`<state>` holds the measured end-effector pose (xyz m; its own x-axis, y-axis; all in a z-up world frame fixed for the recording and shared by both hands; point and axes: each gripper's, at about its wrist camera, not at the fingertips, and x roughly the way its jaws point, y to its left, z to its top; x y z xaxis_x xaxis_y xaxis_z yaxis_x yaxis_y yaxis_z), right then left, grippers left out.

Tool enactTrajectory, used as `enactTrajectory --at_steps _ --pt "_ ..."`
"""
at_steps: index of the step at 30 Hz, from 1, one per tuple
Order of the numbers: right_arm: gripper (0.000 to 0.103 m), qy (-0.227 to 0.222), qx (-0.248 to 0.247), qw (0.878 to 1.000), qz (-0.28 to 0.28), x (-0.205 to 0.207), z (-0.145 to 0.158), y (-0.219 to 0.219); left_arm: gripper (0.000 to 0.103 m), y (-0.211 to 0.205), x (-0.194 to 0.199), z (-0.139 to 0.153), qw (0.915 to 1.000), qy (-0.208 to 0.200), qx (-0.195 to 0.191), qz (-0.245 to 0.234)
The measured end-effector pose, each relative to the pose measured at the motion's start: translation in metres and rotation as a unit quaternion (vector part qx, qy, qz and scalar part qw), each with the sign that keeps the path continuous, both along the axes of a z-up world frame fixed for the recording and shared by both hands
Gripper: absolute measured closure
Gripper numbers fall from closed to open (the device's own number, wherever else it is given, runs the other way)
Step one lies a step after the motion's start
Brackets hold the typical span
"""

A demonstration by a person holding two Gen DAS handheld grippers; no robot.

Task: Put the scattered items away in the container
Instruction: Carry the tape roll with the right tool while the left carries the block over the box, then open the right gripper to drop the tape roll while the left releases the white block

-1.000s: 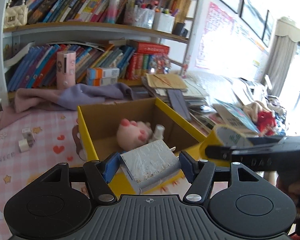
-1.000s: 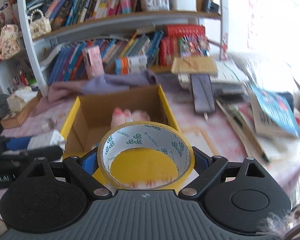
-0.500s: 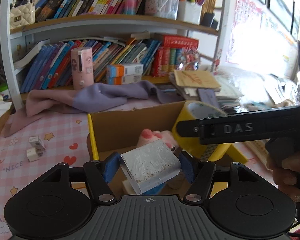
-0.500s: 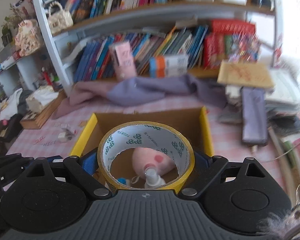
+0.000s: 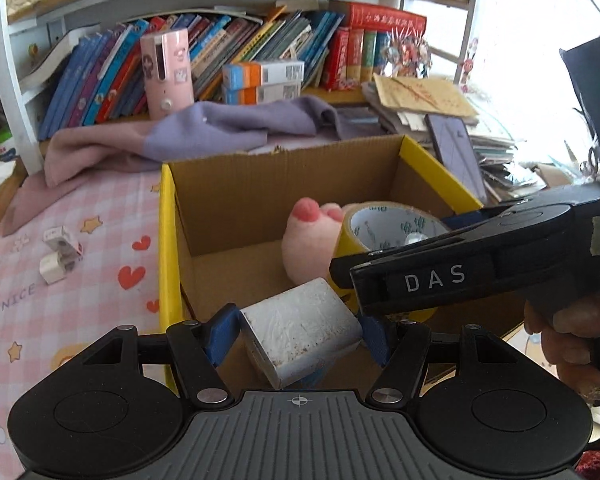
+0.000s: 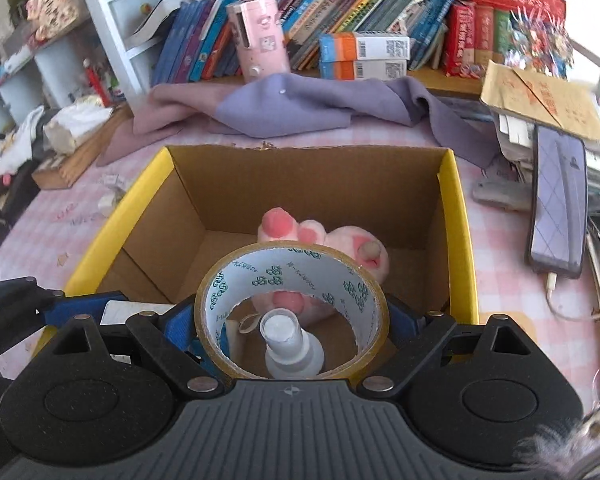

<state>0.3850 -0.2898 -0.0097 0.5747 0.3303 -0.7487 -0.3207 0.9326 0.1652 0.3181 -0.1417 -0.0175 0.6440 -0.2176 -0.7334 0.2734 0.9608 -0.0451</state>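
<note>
My left gripper (image 5: 298, 330) is shut on a silver foil-wrapped block (image 5: 300, 328), held over the near part of the open cardboard box (image 5: 168, 240) with yellow rims. My right gripper (image 6: 290, 316) is shut on a roll of yellow tape (image 6: 292, 276) and hangs above the same box (image 6: 458, 240); it also crosses the left wrist view as a black gripper body (image 5: 440, 276). Inside the box lie a pink plush toy (image 6: 328, 240) and a small white bottle (image 6: 288, 340), seen through the tape's hole.
Small white cubes (image 5: 58, 254) lie on the pink checked cloth left of the box. A purple garment (image 6: 284, 108) is bunched behind it, below a bookshelf with a pink cylinder (image 6: 260, 36). A phone (image 6: 558, 200) and paper stacks sit at the right.
Both grippers have come forward and down over the box, each keeping its load. The tape roll now hangs inside the box's outline instead of over its near rim.
</note>
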Motion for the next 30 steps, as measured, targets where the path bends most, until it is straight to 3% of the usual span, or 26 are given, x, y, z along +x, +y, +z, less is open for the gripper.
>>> enactTrajectory --at_steps 5,8,17,30 --pt "0.010 -0.004 -0.001 1.000 0.009 0.002 -0.002 0.001 0.035 -0.003 0.001 -0.003 1.0000 -0.005 0.006 0.003" --pt "0.009 -0.003 0.008 1.000 0.003 0.003 0.000 -0.003 0.026 -0.004 0.000 -0.001 0.9998 -0.016 0.010 0.010" --pt "0.009 -0.021 0.015 1.000 -0.008 -0.010 0.012 -0.007 0.025 0.008 -0.017 0.014 0.9988 -0.039 -0.006 0.029" --pt "0.009 -0.080 -0.002 0.996 -0.026 -0.067 0.041 0.003 0.020 0.036 -0.066 0.037 0.9956 -0.076 -0.034 0.043"
